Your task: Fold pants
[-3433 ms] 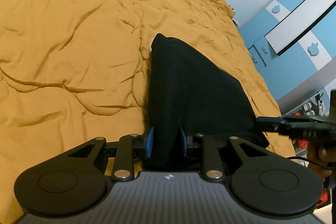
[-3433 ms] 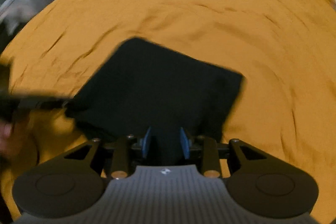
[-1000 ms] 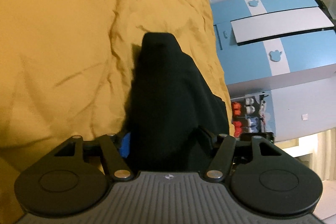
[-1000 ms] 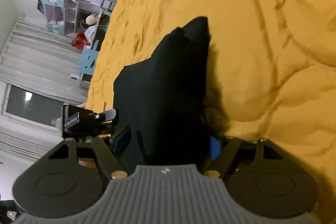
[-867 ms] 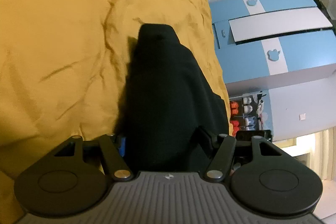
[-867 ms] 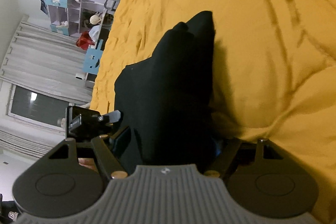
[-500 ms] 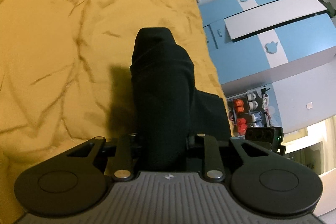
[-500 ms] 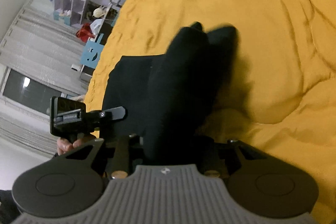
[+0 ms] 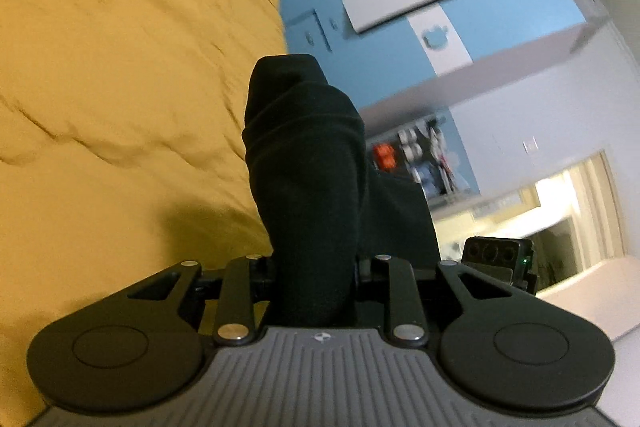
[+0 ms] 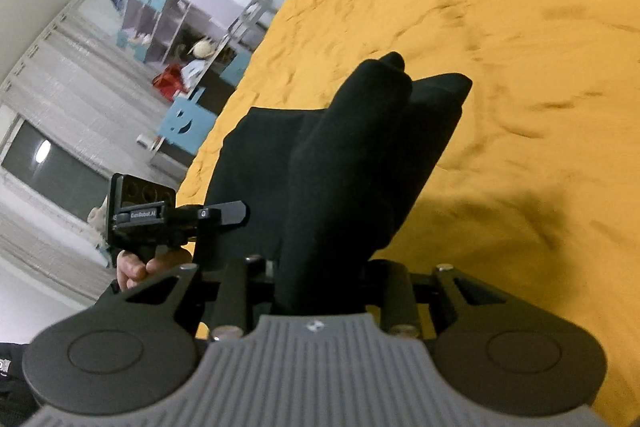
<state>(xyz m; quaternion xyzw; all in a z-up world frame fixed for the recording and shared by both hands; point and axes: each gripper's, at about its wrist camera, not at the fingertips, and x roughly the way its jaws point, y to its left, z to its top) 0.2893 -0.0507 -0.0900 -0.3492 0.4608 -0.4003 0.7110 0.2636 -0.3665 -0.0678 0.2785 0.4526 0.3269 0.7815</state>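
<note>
a second ago my jaws were spread wide around the black pants (image 9: 316,179); now my left gripper (image 9: 314,267) and right gripper (image 10: 320,267) are each clamped on a bunched fold, lifted above the orange bedspread (image 9: 120,87). i judge the fold is mid-carry. the bed edge and blue wardrobe (image 9: 500,11) sit to my left gripper's right; open bedspread ahead gives room to lay it down.

Dim, warm indoor light; motion blur throughout; fisheye bending at edges; soft shadows.
</note>
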